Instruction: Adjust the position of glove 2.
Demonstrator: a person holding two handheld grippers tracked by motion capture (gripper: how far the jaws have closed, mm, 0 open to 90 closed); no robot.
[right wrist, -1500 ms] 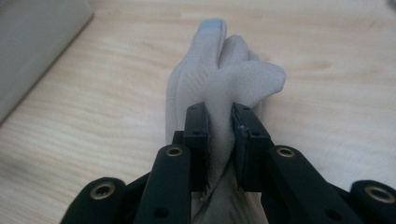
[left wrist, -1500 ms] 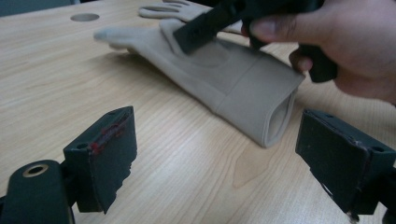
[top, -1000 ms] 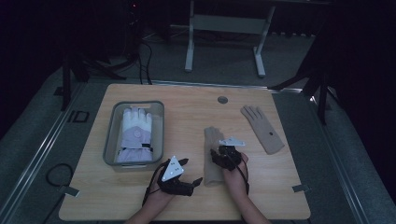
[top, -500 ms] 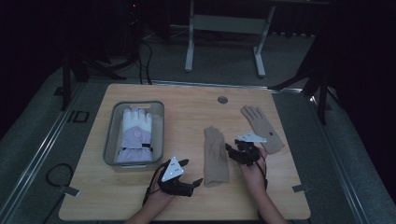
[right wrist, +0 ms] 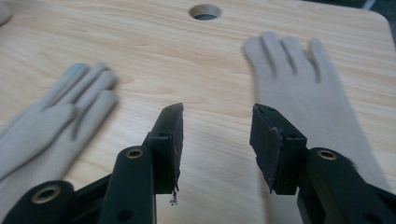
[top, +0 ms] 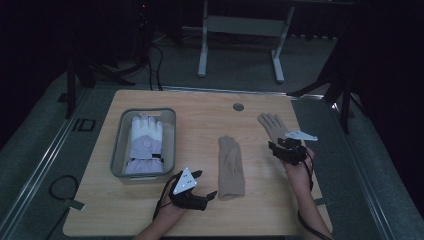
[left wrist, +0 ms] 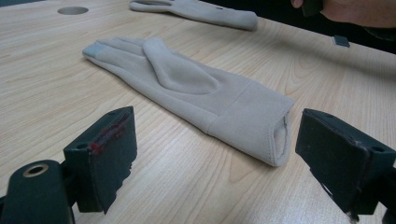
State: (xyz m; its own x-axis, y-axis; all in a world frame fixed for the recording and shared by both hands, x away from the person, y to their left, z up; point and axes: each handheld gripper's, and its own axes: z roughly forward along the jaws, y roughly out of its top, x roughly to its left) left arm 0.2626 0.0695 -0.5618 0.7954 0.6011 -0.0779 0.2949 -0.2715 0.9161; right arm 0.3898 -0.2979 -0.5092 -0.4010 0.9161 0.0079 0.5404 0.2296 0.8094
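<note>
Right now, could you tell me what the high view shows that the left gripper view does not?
High view alone: a grey bin holding a white glove, and the left claw seen from above, near the cuff of the middle beige glove. Left gripper view alone: that cuff's open end close up, lying between the open jaws, untouched. Shared: the middle beige glove, the far beige glove, the table's round hole and the wooden table.

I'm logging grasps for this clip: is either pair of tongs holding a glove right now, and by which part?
Nothing is held. The left tongs stand open before the cuff of the middle glove; the right tongs are open beside the far glove.
</note>
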